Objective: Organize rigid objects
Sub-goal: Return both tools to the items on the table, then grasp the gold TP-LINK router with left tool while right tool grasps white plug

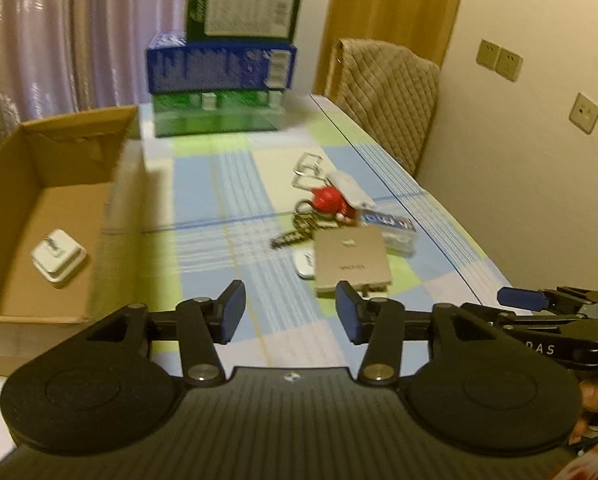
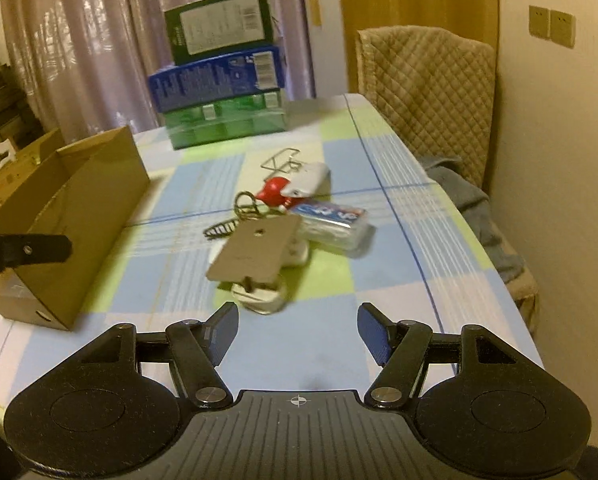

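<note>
Left wrist view: the left gripper hangs over the checked desk, jaws open and empty. A white plug already lies in the cardboard box. The remaining pile sits ahead, topped by a tan plate.

Right wrist view: the right gripper faces the pile, jaws open, nothing between them. The tan plate looks thin, stiff, light and probably slick; its near edge, raised on a white adapter, seems the best hold.

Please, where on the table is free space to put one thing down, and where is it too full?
Free: the checked cloth between the cardboard box and the pile around the tan plate, and the near strip before both grippers. Crowded: that pile and the stacked boxes behind.
</note>
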Demonstrator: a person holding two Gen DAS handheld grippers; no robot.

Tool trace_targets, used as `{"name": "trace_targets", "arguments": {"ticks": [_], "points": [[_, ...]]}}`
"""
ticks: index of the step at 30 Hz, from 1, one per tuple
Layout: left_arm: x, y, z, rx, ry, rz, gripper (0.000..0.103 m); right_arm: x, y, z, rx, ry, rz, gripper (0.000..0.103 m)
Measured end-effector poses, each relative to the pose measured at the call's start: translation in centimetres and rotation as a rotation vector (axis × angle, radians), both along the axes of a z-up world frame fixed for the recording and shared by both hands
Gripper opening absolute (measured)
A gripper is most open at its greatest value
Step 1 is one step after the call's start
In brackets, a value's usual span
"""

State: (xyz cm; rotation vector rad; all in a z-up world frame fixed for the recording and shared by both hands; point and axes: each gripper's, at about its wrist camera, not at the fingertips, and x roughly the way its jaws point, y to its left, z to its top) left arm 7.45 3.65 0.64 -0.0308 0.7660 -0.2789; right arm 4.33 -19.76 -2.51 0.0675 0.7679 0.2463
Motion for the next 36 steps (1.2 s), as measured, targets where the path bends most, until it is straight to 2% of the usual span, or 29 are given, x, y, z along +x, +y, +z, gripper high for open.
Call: {"name": "trace_targets", "arguments": {"ticks": [8, 15, 27, 36], "points": [[2.6, -1.3, -1.9, 0.024, 0.022, 0.001, 0.066, 1.6, 1.4, -2.4, 0.019, 0.02, 0.043, 0.064], [5.6, -2.0, -4.0, -0.002, 0.072, -0.009, 0.081, 3.6, 2.7, -4.8, 0.002, 0.04, 0.077, 0.066], [9.8, -3.8, -7.3, -0.011, 0.121, -0.069, 0.084, 6.2, 5.1, -8.0, -0.044, 0.021, 0.094, 0.066], [11.3, -3.5, -8.0, -0.03, 0.137, -0.083, 0.085, 8.5, 6.9, -9.7, -0.084, -0.02, 0.115, 0.066]]}}
